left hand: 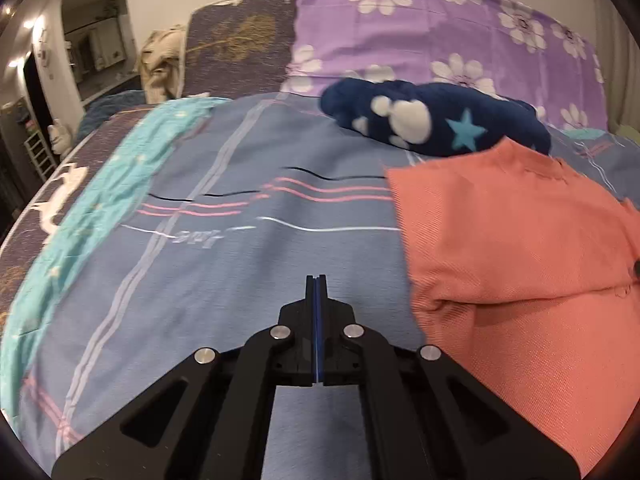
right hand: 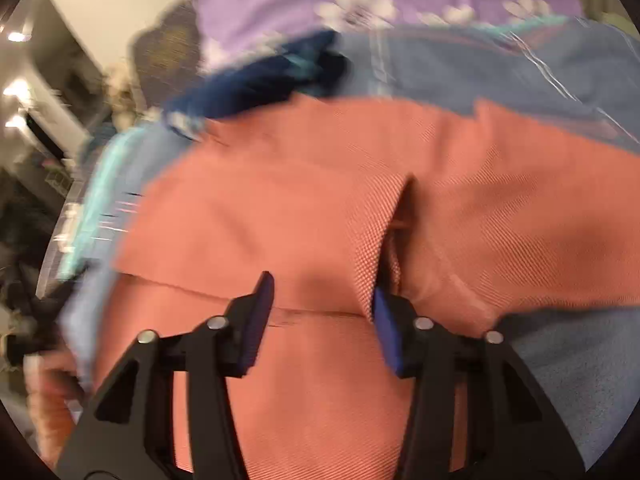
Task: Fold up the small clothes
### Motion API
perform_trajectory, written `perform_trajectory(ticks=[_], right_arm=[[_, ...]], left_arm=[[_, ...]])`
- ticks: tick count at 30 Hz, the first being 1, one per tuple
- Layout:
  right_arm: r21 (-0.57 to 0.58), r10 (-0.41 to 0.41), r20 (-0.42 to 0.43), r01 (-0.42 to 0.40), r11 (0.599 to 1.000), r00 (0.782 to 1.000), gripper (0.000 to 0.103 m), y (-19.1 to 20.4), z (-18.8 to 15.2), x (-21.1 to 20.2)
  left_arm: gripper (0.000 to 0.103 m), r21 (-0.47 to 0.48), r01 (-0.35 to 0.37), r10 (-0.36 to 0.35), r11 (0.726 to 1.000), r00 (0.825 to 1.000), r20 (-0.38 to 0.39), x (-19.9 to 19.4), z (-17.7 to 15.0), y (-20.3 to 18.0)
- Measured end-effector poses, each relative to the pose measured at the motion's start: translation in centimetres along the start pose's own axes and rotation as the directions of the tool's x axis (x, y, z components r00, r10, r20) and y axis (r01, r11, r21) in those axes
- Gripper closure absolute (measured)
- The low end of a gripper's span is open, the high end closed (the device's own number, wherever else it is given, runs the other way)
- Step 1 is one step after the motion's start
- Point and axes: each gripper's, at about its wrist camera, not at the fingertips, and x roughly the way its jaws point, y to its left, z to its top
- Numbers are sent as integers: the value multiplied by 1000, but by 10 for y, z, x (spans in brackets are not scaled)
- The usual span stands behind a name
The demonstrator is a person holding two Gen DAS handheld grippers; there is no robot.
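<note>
orange garment [left hand: 520,240]: matt woven cloth | bedsheet [left hand: 260,260]: smooth cotton

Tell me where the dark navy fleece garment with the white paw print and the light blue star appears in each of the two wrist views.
Left wrist view: the dark navy fleece garment lies upper centre-right, in front of the purple flowered pillow, behind the salmon-orange woven cloth.
Right wrist view: it shows upper left, blurred, again between pillow and orange cloth.
Shared landmark: the purple flowered pillow, along the top of both views.
</note>
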Motion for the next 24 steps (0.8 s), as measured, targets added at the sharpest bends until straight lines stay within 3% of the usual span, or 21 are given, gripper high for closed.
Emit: perform_trajectory(ticks=[3, 5, 6, 8, 9, 12, 13, 14, 15, 16, 18, 21, 23, 24], right_arm=[[25, 6, 36, -7, 1000, 999, 72, -4, -4, -3], [-4, -45, 75, 46, 999, 996, 71, 5, -6, -15], [-27, -124, 113, 128, 991, 986, 70, 11, -7, -23], [-52, -182, 175, 194, 980, 967, 67, 19, -11, -37], [-60, -169, 197, 184, 981, 966, 67, 21, -11, -44], [-92, -99, 213, 121, 988, 972, 62, 24, -15, -56], [-106, -89, 213, 114, 988, 973, 62, 24, -19, -59], [-116, -81, 210, 107, 988, 974, 62, 25, -22, -60], [-123, -71, 205, 98, 988, 976, 62, 25, -23, -59], [-125, -61, 200, 88, 988, 978, 61, 24, -26, -60], [-119, -60, 192, 84, 989, 980, 60, 20, -29, -60], [-70, -63, 166, 76, 995, 984, 59, 9, -31, -52], [-39, -42, 138, 47, 998, 990, 59, 1, -34, -45], [-33, -39, 130, 44, 998, 991, 59, 0, -35, -42]], left_arm=[[103, -8, -55, 54, 998, 998, -19, -3, 2, 18], [103, -22, -14, 13, 1000, 999, -39, -2, 3, 24], [103, -23, 35, -36, 999, 998, -41, -3, 3, 22], [101, -12, 104, -105, 994, 994, -36, -3, 3, 13], [97, 4, 146, -145, 989, 988, -43, -2, 2, 4], [69, 74, 209, -203, 975, 976, -77, 6, -6, -27], [69, 112, 194, -186, 975, 979, -80, 9, -8, -37], [69, 139, 175, -165, 975, 983, -80, 13, -9, -44], [81, 172, 149, -138, 974, 988, -76, 17, -10, -52], [103, 180, 149, -137, 972, 988, -77, 19, -10, -55], [103, 171, 138, -128, 975, 989, -68, 20, -8, -53], [103, 166, 44, -37, 985, 998, -46, 14, -6, -37], [103, 136, 81, -74, 987, 996, -55, 11, -6, -23], [103, 134, 147, -142, 980, 989, -48, 5, -6, -20]])
